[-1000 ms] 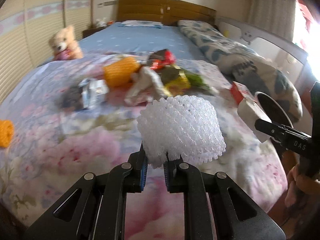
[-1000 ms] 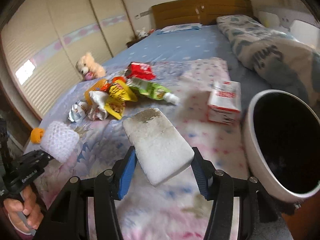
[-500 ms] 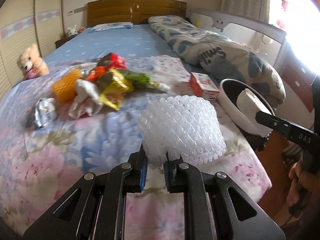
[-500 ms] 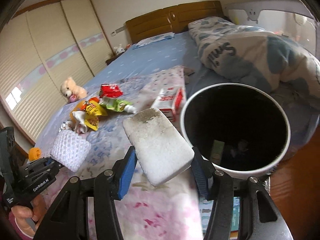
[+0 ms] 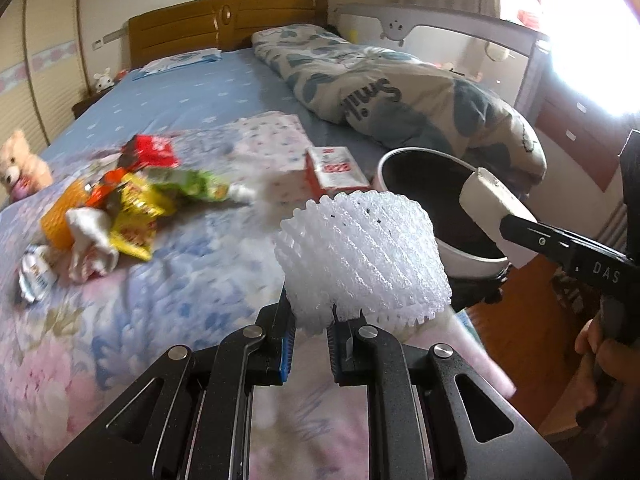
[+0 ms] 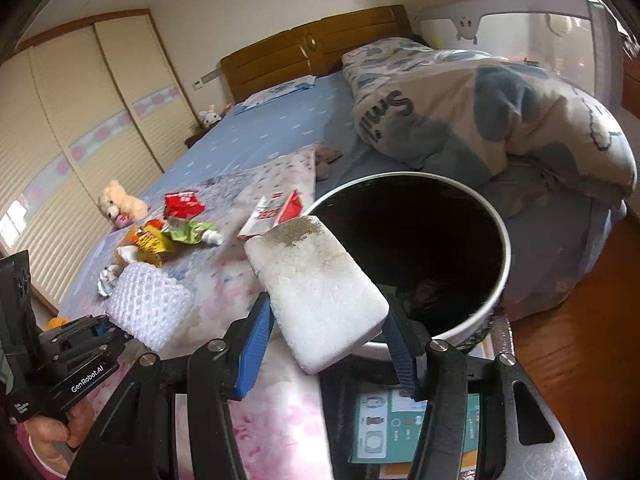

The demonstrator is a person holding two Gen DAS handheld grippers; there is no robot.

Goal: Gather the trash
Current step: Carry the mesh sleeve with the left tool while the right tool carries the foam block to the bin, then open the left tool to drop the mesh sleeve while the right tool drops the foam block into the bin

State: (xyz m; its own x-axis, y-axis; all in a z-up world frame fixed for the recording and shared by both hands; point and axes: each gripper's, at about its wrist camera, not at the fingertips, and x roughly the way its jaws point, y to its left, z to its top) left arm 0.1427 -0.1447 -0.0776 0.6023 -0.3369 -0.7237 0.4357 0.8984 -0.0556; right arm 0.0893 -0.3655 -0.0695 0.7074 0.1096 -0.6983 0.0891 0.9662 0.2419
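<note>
My left gripper [image 5: 311, 334] is shut on the lower edge of a white foam fruit net [image 5: 360, 256], held up over the bed's near corner. A white foam block [image 6: 316, 288] with a dirty far end sits clamped between the blue pads of my right gripper [image 6: 326, 344]; its tip reaches over the rim of the white trash bin [image 6: 505, 264], whose inside is dark. From the left wrist the same block [image 5: 494, 212] hangs above the bin [image 5: 460, 258]. Snack wrappers [image 5: 148, 196] and a red-and-white carton [image 5: 334, 170] lie on the bed.
A rolled quilt [image 5: 400, 96] lies along the bed's right side, behind the bin. A teddy bear [image 5: 20, 168] sits at the left edge. The bin stands on a stool beside the bed, over a wooden floor [image 6: 580, 344]. A hand [image 5: 604, 368] grips the right tool.
Both grippers have swung right with their loads. The bin has come from the picture's edge to right under the foam block, and the wrappers have slid left.
</note>
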